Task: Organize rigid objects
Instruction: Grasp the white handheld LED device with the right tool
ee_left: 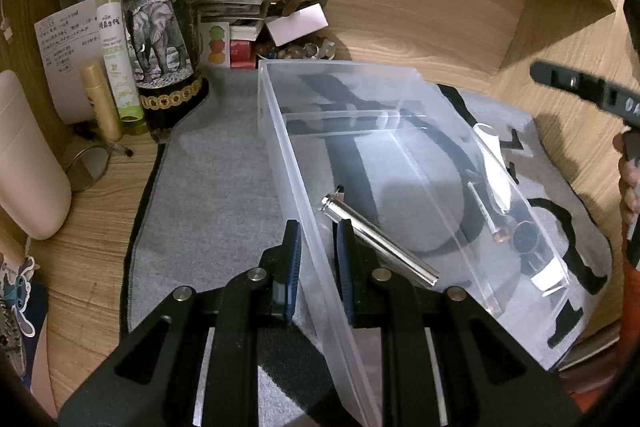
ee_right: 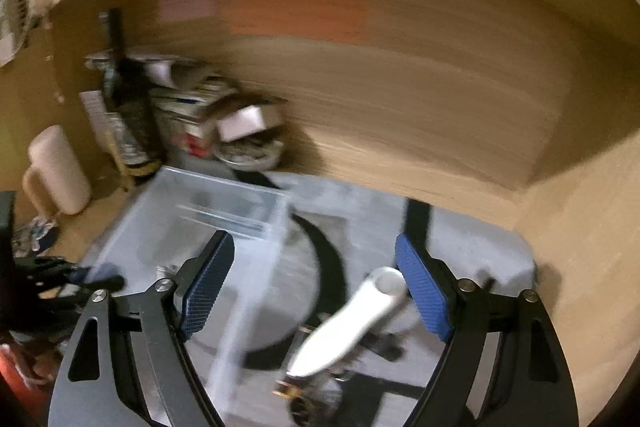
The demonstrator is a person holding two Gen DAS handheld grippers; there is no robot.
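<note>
Left hand-held gripper (ee_left: 318, 247) clamped on near wall of clear bin (ee_left: 280, 155), mid-bench on grey mat (ee_left: 208, 195). Metal tube (ee_left: 378, 237) lies inside. Right hand-held gripper (ee_right: 316, 291) spread wide, empty, above white handle (ee_right: 352, 323) beside bin.

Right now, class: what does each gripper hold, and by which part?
The left gripper is shut on the clear plastic box, clamping its near side wall. The right gripper is open and holds nothing.
</note>
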